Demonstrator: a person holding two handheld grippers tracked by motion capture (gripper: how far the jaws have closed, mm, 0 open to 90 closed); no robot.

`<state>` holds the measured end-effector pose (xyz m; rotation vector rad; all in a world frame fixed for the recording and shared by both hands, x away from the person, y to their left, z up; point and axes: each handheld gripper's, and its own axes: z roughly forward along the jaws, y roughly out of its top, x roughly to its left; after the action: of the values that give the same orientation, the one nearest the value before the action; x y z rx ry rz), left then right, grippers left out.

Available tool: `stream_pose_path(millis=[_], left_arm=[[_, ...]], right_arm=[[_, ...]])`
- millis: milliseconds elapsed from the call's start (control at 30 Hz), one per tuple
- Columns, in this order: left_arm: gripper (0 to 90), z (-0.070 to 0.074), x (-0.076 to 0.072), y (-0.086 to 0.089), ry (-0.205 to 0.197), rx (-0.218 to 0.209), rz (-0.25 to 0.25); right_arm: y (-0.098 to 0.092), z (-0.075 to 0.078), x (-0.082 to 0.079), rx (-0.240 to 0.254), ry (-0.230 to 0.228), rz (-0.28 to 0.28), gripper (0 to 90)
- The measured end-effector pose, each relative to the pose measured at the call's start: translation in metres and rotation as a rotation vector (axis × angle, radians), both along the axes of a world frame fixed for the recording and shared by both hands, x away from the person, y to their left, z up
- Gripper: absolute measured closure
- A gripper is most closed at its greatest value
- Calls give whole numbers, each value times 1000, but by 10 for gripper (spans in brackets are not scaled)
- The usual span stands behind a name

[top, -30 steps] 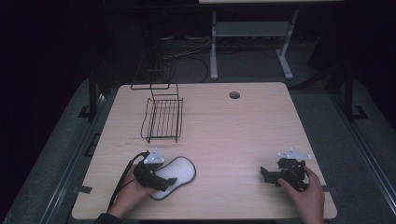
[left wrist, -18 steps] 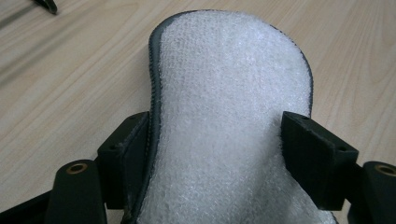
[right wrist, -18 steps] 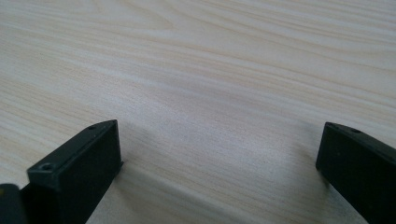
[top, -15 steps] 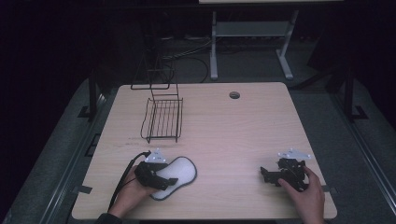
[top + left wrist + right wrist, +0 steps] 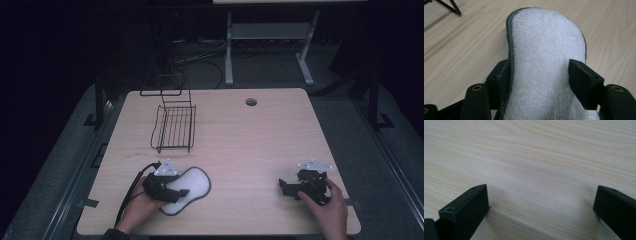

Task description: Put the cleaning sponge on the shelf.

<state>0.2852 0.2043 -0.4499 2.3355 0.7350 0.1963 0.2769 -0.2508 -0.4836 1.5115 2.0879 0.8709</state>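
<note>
Left gripper (image 5: 172, 192) sits at the lower left of the high view, over the near end of the insole (image 5: 192, 187) — a white fleecy pad with a dark stitched edge, lying flat on the table (image 5: 250, 145). In the left gripper view the insole (image 5: 544, 62) runs straight away from the camera, its long axis in line with the jaws, heel end between them and toe end toward the top of the frame. The jaws have just been closing; the left one sits against the dark edge and the right one against the fleece, so I judge them gripping the insole across its width, the pad bowed up slightly between them.

Right gripper (image 5: 300, 187) rests at the lower right of the high view, well apart from the insole — jaws wide open over bare wood, nothing between them. The left hand is plainly the nearer one.

Farther up the frame, upper left of the table, stands a black wire rack (image 5: 175, 127), beyond the insole's toe end and roughly along its axis.
</note>
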Motion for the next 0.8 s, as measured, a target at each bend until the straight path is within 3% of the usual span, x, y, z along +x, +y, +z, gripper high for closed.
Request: stream_pose_path(millis=[233, 533, 800], left_arm=[[455, 5, -1, 4, -14, -37, 6], [568, 11, -1, 10, -8, -85, 7], [663, 15, 0, 15, 9, -153, 11]], right_arm=[[0, 0, 0, 0, 0, 0, 0], [0, 0, 0, 0, 0, 0, 0], [0, 0, 0, 1, 0, 0, 0]])
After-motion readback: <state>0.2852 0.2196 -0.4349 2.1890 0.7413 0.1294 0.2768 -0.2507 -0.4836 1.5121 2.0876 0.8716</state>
